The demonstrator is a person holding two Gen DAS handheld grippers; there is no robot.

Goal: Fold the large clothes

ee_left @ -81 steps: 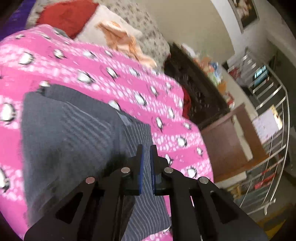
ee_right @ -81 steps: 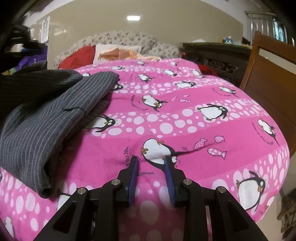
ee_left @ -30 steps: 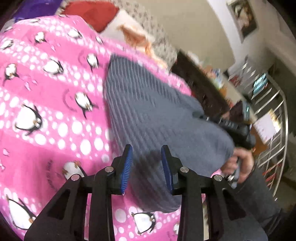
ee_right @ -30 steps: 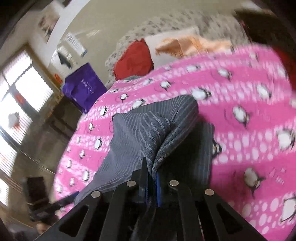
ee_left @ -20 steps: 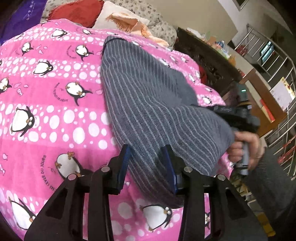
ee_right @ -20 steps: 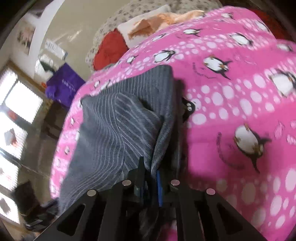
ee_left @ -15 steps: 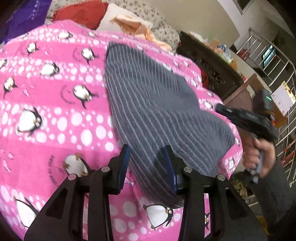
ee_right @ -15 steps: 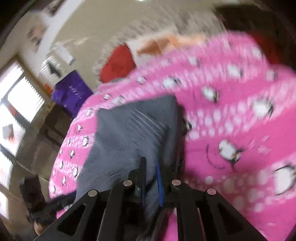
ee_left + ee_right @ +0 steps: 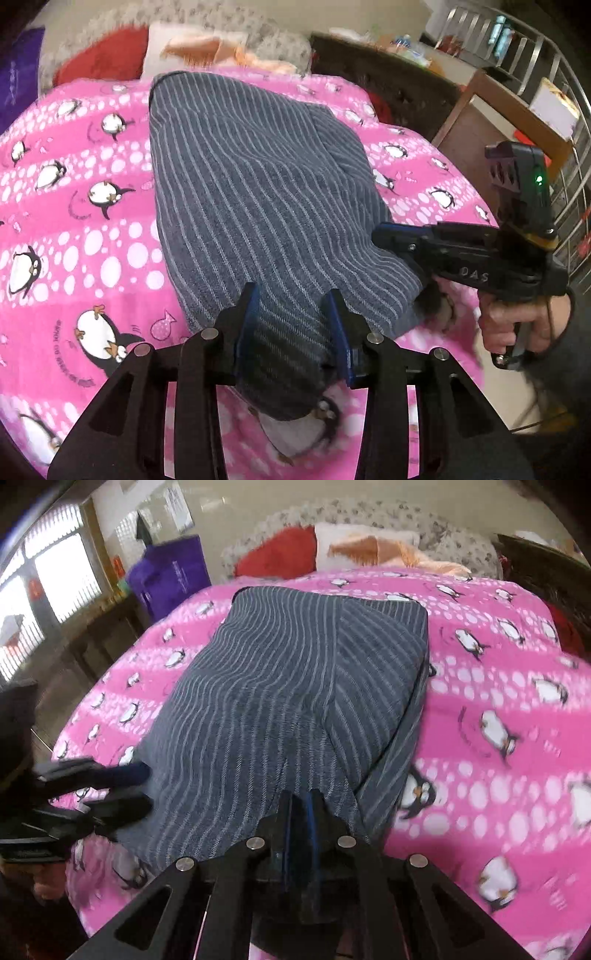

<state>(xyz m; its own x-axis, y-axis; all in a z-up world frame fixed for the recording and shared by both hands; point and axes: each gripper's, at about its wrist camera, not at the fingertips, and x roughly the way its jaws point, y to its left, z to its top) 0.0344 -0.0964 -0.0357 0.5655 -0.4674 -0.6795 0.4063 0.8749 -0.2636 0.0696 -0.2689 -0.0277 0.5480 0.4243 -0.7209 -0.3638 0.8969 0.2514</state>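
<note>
A grey pinstriped garment [image 9: 258, 192] lies lengthwise on a pink penguin-print bedspread [image 9: 74, 229]; it also shows in the right wrist view [image 9: 280, 694]. My left gripper [image 9: 291, 314] is open, its blue-padded fingers straddling the garment's near edge. My right gripper [image 9: 300, 805] is shut on the garment's near right corner; in the left wrist view it [image 9: 384, 236] sits at the cloth's right edge. In the right wrist view the left gripper [image 9: 125, 786] is at the cloth's near left corner.
Red, white and orange pillows [image 9: 332, 550] lie at the bed head. A purple bag [image 9: 166, 576] stands left of the bed. A dark cabinet [image 9: 388, 85], a wooden footboard [image 9: 480, 122] and a metal rack [image 9: 535, 74] stand to the right.
The garment has been drawn out flatter and longer across the bed. My right gripper has pulled its corner toward the near edge. My left gripper stays open over the near edge.
</note>
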